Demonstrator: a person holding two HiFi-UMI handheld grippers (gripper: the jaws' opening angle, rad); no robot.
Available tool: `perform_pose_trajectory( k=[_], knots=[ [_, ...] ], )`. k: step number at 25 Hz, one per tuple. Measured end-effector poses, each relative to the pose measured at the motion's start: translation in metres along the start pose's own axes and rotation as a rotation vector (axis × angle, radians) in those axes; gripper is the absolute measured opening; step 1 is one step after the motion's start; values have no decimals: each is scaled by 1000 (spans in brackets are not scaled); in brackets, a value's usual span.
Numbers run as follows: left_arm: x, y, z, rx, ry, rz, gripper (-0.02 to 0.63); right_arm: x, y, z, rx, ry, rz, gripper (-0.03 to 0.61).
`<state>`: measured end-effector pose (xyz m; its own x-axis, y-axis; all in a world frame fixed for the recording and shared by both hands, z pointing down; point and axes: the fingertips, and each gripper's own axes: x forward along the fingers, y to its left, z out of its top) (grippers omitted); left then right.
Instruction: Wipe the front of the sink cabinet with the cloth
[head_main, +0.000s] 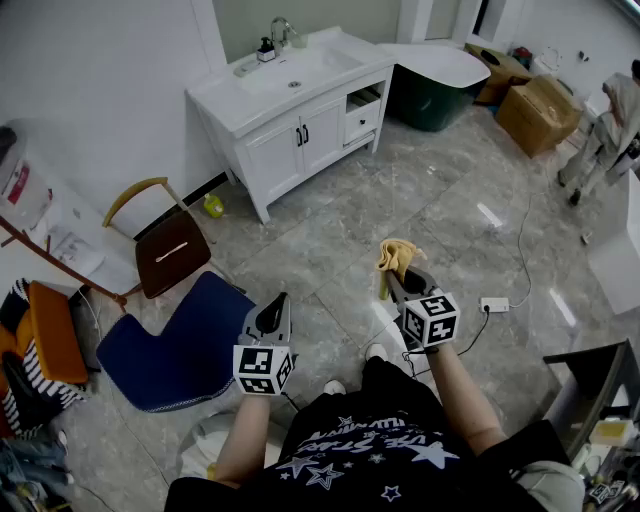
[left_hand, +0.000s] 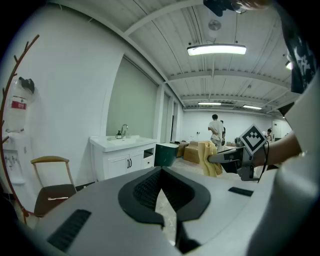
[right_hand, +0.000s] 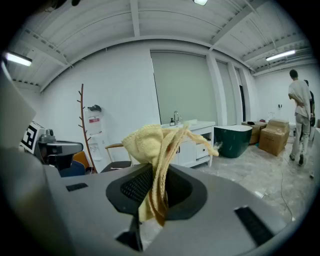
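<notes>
Cloth (head_main: 397, 256) first. In the head view the one yellow cloth is pinched in my right claw (head_main: 402, 282), bunched above the tips, out over the grey floor (head_main: 470, 170) in front of me. The sink cabinet (head_main: 300, 105) (the only one, white, with two doors (head_main: 322, 135) and a small drawer bay (head_main: 362, 118) at its right end) stands against the wall (head_main: 100, 60). It is well apart from both claws, ahead and a little to the left. Its long side runs on a slant from near left to far right, so the front faces me across open floor. My left claw (head_main: 277, 302) hangs beside the right one. Neither is clearly nearer the cabinet, but only the right carries the cloth. One wooden chair (head_main: 160, 240) stands left of the path.

Left gripper view: the two jaws meet at the tips with nothing between them, and only floor shows through the slit lower down. The cabinet sits left of centre, far off. The cloth in the other claw shows at the right.

Right gripper view: the jaws are clamped on the cloth, with folds spilling above and below the pads. The cabinet doors lie almost straight behind the cloth, along the jaws' line. By my judgement no wiping is under way yet. The coming move is to walk forward and lay the cloth flat on the doors.
</notes>
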<state>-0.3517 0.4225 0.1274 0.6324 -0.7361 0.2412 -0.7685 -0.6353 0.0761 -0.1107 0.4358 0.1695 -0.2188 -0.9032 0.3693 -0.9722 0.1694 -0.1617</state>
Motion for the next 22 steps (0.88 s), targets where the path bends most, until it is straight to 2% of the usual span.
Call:
perform_pose_trajectory(
  k=[9, 17, 22],
  knots=[
    [-33, -12, -26, -33, 28, 3, 15, -30, 10, -16, 5, -1, -4, 77],
    [-14, -19, -22, -30, 19, -18, 15, -29, -4, -8, 16, -11, -11, 77],
    [10, -21, -20, -32, 32, -6, 15, -8, -27, 0, 38, -23, -3, 78]
  ],
)
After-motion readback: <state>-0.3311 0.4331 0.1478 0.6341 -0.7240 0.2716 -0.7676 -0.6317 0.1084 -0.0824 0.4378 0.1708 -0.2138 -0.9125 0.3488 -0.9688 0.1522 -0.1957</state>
